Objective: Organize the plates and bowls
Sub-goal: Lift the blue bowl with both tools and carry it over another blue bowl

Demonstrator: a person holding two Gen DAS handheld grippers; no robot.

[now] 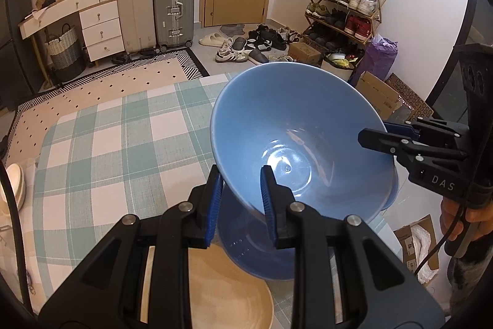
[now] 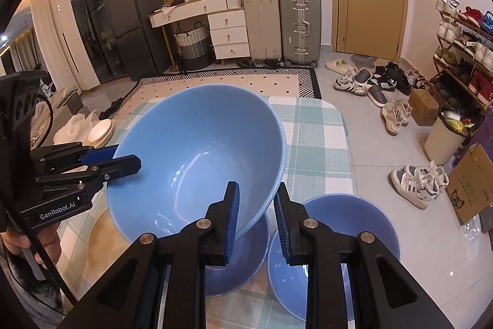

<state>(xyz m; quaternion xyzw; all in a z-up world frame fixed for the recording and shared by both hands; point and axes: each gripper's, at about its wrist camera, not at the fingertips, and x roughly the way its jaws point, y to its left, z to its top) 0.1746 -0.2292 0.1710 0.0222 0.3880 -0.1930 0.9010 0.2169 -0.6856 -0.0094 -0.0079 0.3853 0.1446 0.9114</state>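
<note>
A large blue bowl (image 1: 295, 131) (image 2: 197, 156) hangs tilted above the checked table, held by both grippers on opposite sides of its rim. My left gripper (image 1: 242, 199) (image 2: 117, 159) is shut on the rim nearest it. My right gripper (image 2: 255, 211) (image 1: 382, 134) straddles the opposite rim and grips it. Below the held bowl stands a second blue bowl (image 1: 255, 248) (image 2: 243, 255). A third blue bowl (image 2: 332, 239) stands to its right near the table edge. A beige plate (image 1: 228, 289) (image 2: 101, 239) lies next to the bowls.
The checked tablecloth (image 1: 117, 150) (image 2: 317, 144) covers the table. White bowls (image 2: 100, 130) (image 1: 14, 187) sit at its left side. Beyond are shoes (image 2: 397, 113) on the floor, a shoe rack (image 1: 342, 8), suitcases (image 1: 174, 8), drawers and cardboard boxes (image 2: 471, 190).
</note>
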